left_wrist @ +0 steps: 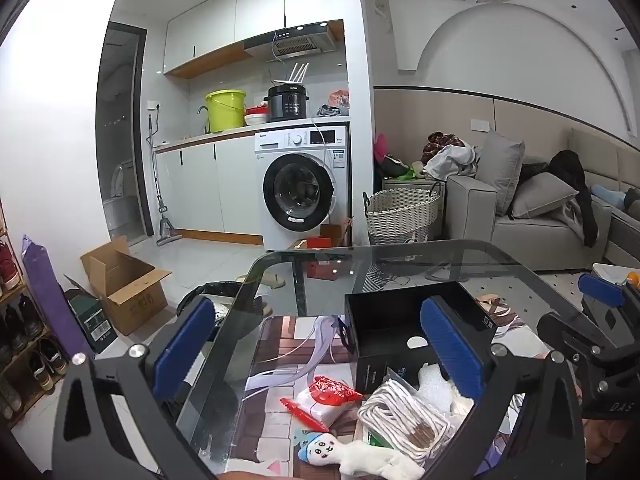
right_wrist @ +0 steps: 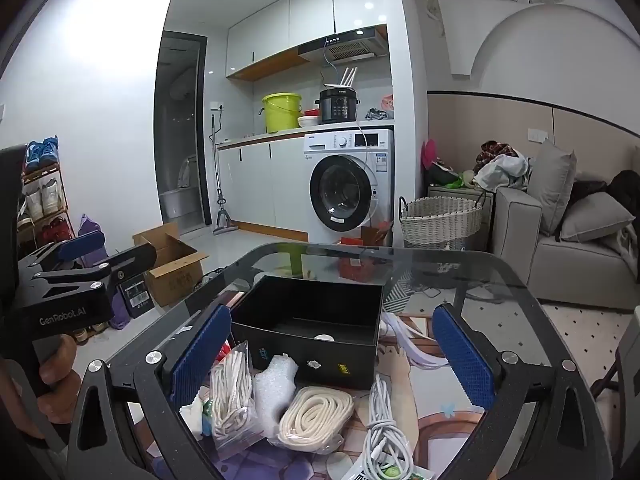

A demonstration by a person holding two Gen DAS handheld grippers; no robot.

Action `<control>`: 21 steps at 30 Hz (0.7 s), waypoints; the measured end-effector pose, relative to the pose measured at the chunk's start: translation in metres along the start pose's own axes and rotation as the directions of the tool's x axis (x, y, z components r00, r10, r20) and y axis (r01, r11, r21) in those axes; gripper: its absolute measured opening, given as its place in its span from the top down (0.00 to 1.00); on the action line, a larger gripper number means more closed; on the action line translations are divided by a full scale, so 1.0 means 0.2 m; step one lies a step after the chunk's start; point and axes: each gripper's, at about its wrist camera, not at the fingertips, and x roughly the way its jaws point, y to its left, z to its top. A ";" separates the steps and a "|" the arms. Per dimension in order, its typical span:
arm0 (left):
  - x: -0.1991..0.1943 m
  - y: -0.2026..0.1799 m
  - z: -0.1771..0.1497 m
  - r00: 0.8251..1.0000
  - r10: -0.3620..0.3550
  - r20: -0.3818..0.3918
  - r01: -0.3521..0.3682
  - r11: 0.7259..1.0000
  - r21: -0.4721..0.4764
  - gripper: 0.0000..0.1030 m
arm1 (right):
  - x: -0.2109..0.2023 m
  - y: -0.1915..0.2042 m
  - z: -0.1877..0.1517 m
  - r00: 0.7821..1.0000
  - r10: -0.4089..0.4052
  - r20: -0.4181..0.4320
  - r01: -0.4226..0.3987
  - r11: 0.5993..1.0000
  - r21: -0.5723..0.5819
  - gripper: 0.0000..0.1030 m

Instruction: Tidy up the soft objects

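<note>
An open black box (right_wrist: 316, 328) stands on the glass table (right_wrist: 460, 276); it also shows in the left wrist view (left_wrist: 384, 320). In front of it lie a bagged white cord (right_wrist: 230, 396), a piece of white foam (right_wrist: 276, 388), a coiled cream rope (right_wrist: 316, 416) and a grey cable (right_wrist: 384, 436). The left wrist view shows a red and white packet (left_wrist: 328, 398), a bagged white cord (left_wrist: 404, 412) and a white plush toy (left_wrist: 360, 456). My left gripper (left_wrist: 320, 354) is open above these. My right gripper (right_wrist: 332, 354) is open above the rope and foam. Both are empty.
A printed mat (left_wrist: 280, 344) covers the table. A wicker basket (right_wrist: 440, 220), a grey sofa (right_wrist: 568, 248), a washing machine (right_wrist: 348, 188) and a cardboard box (right_wrist: 172, 264) stand on the floor beyond. A shoe rack (right_wrist: 44, 200) is at the left.
</note>
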 end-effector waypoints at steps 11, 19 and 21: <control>0.01 -0.02 0.01 1.000 0.006 -0.004 -0.006 1.000 -0.002 0.00 | 0.02 0.01 0.03 1.000 0.008 0.016 -0.007 1.000 -0.025 0.01; 0.01 0.00 0.00 1.000 0.012 0.005 -0.012 1.000 -0.008 0.00 | -0.03 0.02 0.02 1.000 0.014 0.028 -0.013 0.999 -0.033 0.01; 0.01 0.00 0.00 1.000 0.014 0.009 -0.014 1.000 -0.007 0.00 | -0.02 0.01 0.02 1.000 0.010 0.026 -0.009 0.999 -0.031 0.01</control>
